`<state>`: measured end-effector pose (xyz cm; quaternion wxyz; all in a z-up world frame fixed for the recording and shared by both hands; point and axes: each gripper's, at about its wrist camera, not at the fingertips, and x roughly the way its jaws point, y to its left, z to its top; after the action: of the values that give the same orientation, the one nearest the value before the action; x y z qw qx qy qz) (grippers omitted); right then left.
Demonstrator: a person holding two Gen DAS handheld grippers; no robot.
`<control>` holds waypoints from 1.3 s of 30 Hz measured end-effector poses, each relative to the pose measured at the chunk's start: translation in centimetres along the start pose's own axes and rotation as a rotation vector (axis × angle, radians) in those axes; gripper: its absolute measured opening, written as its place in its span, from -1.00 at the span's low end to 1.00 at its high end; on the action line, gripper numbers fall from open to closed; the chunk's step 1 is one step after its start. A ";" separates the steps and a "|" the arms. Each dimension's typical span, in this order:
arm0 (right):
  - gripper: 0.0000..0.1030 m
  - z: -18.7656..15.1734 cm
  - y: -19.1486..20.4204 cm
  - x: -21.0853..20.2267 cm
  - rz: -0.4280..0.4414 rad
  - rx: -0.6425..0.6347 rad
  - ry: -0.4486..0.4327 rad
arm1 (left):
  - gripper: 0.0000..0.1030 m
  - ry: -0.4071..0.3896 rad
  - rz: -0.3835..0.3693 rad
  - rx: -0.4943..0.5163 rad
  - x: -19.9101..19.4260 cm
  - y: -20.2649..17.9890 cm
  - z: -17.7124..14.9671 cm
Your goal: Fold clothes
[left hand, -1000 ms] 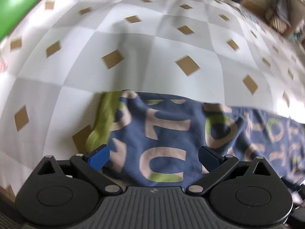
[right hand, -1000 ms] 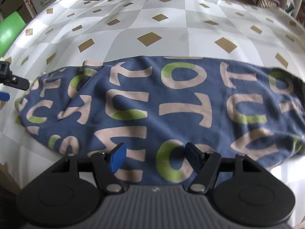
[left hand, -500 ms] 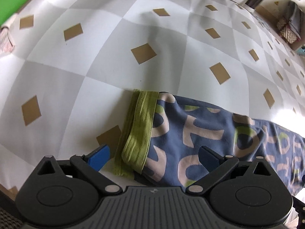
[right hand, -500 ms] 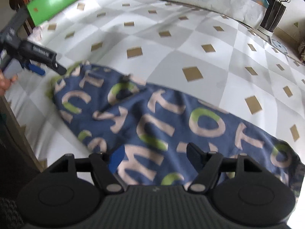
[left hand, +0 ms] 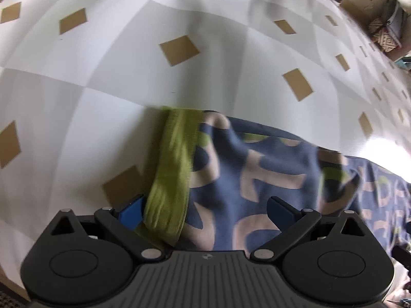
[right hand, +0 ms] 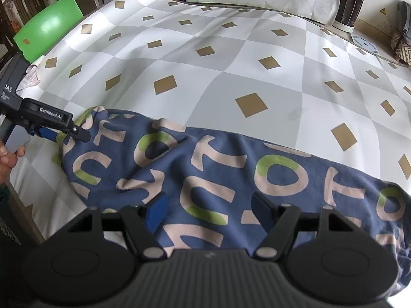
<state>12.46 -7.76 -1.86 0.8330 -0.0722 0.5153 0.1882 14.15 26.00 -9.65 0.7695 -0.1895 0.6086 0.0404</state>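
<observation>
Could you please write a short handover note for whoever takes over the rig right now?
Left claw: jaws have just been closing a little, not yet clamped; it straddles the green waistband end of the blue lettered garment.
Right claw: open, hovering over the garment's near edge, holding nothing.
Garment: lying lengthwise on the checkered cloth, wrinkled, with one fold ridge near the waistband end.
Done: garment laid out, possibly folded once lengthwise; cannot tell for sure.
Left: grip the waistband end, grip the other side, fold across and smooth.
</observation>
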 end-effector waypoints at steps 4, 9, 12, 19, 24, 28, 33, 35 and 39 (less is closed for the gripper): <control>0.35 0.3 0.4 0.3 -0.004 -0.005 -0.010 | 0.08 0.003 0.008 0.006 -0.1 -0.2 -0.1; 0.35 0.4 0.7 0.3 0.000 -0.017 -0.017 | -0.17 -0.037 -0.023 -0.018 -1.4 -0.4 0.1; 0.36 0.4 0.6 0.4 -0.004 -0.012 -0.014 | -0.18 -0.064 -0.063 -0.008 -2.3 -1.4 0.2; 0.36 0.5 0.6 0.6 -0.010 -0.010 -0.013 | -0.17 0.039 -0.177 0.089 -0.9 -6.1 -0.3; 0.36 0.4 0.8 0.9 -0.022 -0.022 -0.009 | 0.04 0.017 -0.288 0.073 -1.9 -7.4 -0.1; 0.36 0.5 0.8 0.8 -0.017 -0.028 -0.016 | 0.18 -0.067 -0.342 0.008 -3.9 -6.5 0.4; 0.36 0.4 0.7 0.7 -0.020 -0.029 -0.019 | 0.29 -0.130 -0.302 -0.048 -5.5 -5.1 0.4; 0.36 0.5 0.7 0.7 -0.022 -0.031 -0.020 | 0.33 -0.118 -0.268 -0.045 -5.4 -5.1 0.1; 0.36 0.4 0.6 0.6 -0.026 -0.035 -0.021 | 0.34 -0.071 -0.189 -0.005 -4.6 -5.7 -1.0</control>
<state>12.82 -6.88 -2.18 0.8392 -0.0913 0.5023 0.1872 13.69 21.14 -4.10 0.7905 -0.2465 0.5602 -0.0242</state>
